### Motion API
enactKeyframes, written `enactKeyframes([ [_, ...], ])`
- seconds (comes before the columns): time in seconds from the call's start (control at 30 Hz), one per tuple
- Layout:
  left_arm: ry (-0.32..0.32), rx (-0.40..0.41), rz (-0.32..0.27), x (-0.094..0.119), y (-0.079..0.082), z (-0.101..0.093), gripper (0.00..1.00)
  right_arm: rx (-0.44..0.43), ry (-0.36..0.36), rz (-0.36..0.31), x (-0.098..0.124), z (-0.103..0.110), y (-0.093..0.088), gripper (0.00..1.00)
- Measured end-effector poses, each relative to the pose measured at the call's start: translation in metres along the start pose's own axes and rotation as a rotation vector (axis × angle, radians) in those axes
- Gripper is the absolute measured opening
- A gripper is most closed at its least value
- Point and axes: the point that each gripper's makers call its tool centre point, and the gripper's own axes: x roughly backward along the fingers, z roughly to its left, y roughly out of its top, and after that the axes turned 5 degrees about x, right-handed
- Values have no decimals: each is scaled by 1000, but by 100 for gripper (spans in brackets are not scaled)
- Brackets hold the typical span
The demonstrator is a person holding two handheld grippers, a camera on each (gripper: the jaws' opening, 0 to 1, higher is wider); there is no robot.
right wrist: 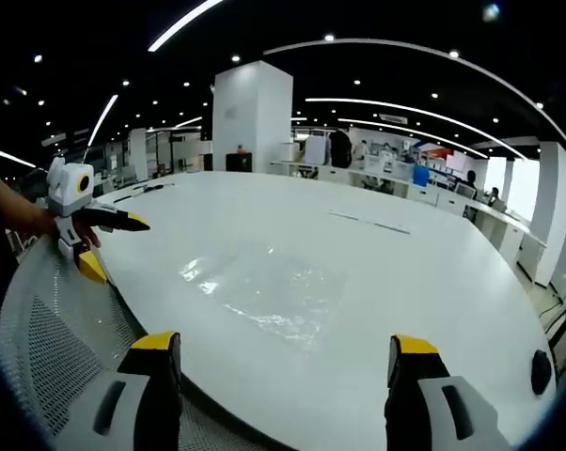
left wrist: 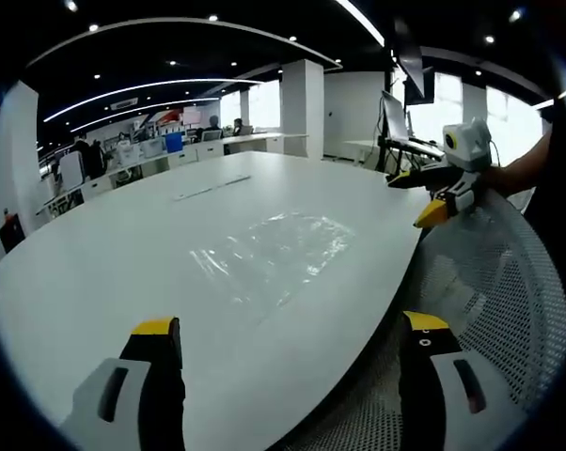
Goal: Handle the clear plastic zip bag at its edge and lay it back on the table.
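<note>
Both grippers, left [left wrist: 288,343] and right [right wrist: 283,352], are hanging wide apart, empty | zip bag [left wrist: 269,246] is lying flat mid-table [left wrist: 95,263] | you are needing to nip its near edge first

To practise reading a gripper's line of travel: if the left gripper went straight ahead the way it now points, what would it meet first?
Probably the table edge, then the bag lying flat on it. The left gripper is open, its jaws straddling that edge. Its height above the tabletop is unclear, so it might skim over.
</note>
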Motion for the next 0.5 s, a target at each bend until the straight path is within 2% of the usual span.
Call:
enactKeyframes([
  [0.5, 5, 0, 16, -1, -4, 4, 96, -5, -11, 8, 1, -2, -1, 86],
])
